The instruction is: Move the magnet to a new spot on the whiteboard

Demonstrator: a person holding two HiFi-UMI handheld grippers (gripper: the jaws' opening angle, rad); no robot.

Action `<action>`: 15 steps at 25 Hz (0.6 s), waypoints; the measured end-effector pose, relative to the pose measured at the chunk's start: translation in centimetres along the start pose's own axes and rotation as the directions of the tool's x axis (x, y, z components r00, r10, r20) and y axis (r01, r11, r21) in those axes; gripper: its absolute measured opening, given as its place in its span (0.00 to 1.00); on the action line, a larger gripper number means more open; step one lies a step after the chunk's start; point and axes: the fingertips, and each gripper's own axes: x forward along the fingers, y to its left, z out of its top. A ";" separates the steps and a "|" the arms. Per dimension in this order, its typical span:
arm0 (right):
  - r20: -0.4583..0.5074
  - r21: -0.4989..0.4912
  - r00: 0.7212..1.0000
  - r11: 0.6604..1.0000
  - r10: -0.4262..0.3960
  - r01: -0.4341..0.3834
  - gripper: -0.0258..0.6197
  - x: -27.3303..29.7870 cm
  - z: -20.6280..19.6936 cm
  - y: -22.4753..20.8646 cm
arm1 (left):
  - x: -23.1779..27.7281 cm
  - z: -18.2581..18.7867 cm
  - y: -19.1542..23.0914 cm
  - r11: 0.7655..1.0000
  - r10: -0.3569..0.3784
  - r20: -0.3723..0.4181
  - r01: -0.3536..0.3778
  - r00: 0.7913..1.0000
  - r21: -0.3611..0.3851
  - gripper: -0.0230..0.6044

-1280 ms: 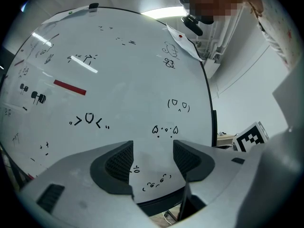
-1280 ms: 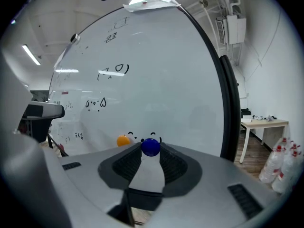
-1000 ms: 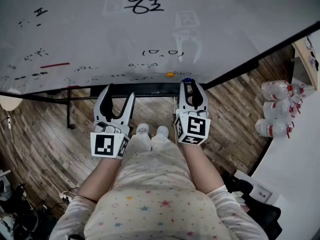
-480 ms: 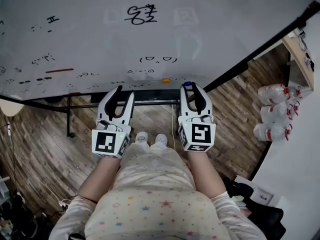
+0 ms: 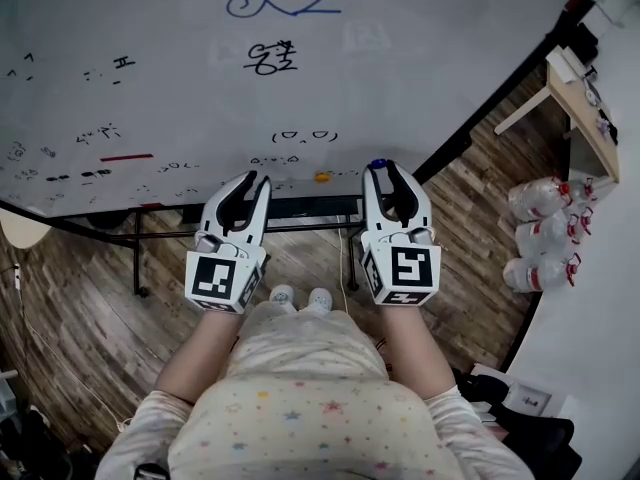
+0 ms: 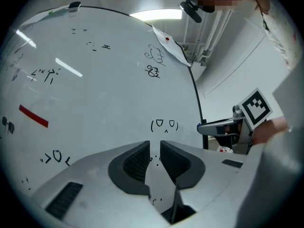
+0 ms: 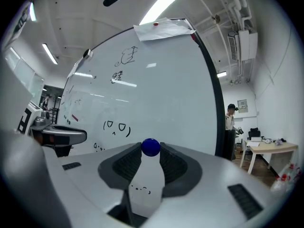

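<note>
A person stands before a whiteboard (image 5: 400,78), a hand-held gripper in each hand, both pointing level at the board's lower edge above a wooden floor (image 5: 80,278). At far left a short red bar (image 5: 127,156) sits among marker scribbles. Next comes the left hand-held gripper (image 5: 250,183), whose jaws have just been closing and now stand a narrow slit apart with nothing between them. Past a small face doodle (image 5: 305,136) and an orange dot (image 5: 322,177) low on the board, the right hand-held gripper (image 5: 384,172) pinches the magnet (image 7: 151,147), a small blue ball, at the very tips of its jaws. The magnet sits close in front of the board's bottom strip, though whether it touches the surface cannot be told. At far right, bottles (image 5: 545,230) lie on the floor below a desk (image 5: 575,103). The step in hand appears to be carrying the magnet to its new place. It would go best with the pinch kept firm, since a round ball held only at the tips could squirt out. A bare patch clear of the writing and of the orange dot makes the safest target. The approach should be square to the board, the jaws parting only once the magnet has seated. The idle left hand-held gripper should stay clear of the marker lines, which may smear.
</note>
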 end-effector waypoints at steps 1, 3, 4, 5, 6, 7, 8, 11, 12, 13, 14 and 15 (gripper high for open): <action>0.006 -0.004 1.000 1.000 -0.001 0.001 0.23 -0.1 0.5 -0.1 | 0.1 0.4 -0.1 1.000 -0.003 0.005 0.003 1.000 0.003 0.15; 0.021 -0.010 1.000 1.000 -0.002 0.002 0.23 -0.2 1.6 -0.2 | 0.4 1.1 -0.2 1.000 -0.012 0.016 0.012 1.000 0.005 0.13; 0.030 -0.014 1.000 1.000 -0.004 0.004 0.23 -0.2 2.2 -0.3 | 0.6 1.4 -0.3 1.000 -0.017 0.023 0.017 1.000 0.006 0.13; 0.039 -0.017 0.999 1.000 -0.005 0.006 0.23 -0.3 2.7 -0.5 | 0.8 1.8 -0.3 1.000 -0.022 0.029 0.022 0.999 0.008 0.12; 0.045 -0.019 0.999 1.000 -0.005 0.006 0.23 -0.3 3.2 -0.6 | 1.0 2.0 -0.4 1.000 -0.027 0.035 0.027 0.999 0.010 0.11; 0.051 -0.020 0.999 1.000 -0.004 0.005 0.23 -0.2 3.6 -0.6 | 1.1 2.3 -0.5 0.999 -0.031 0.039 0.030 0.999 0.013 0.11; 0.054 -0.022 0.999 1.000 -0.002 0.003 0.23 -0.2 4.0 -0.7 | 1.3 2.6 -0.5 0.999 -0.033 0.044 0.033 0.998 0.016 0.11; 0.064 -0.029 0.998 1.000 0.008 -0.006 0.23 0.1 5.2 -0.7 | 1.6 3.5 -0.7 0.999 -0.038 0.060 0.036 0.997 0.028 0.11; 0.071 -0.033 0.997 0.999 0.010 -0.007 0.23 0.2 5.7 -0.7 | 1.7 3.8 -0.7 0.999 -0.039 0.067 0.037 0.997 0.033 0.11; 0.079 -0.035 0.997 0.999 0.010 -0.008 0.23 0.2 6.1 -0.8 | 1.7 4.1 -0.8 0.999 -0.041 0.072 0.038 0.997 0.038 0.11; 0.087 -0.037 0.996 0.999 0.010 -0.007 0.23 0.3 6.6 -0.8 | 1.8 4.3 -0.8 0.998 -0.042 0.077 0.039 0.996 0.042 0.11; 0.096 -0.039 0.995 0.999 0.010 -0.006 0.23 0.4 7.0 -0.9 | 1.9 4.5 -0.9 0.998 -0.043 0.082 0.039 0.996 0.044 0.11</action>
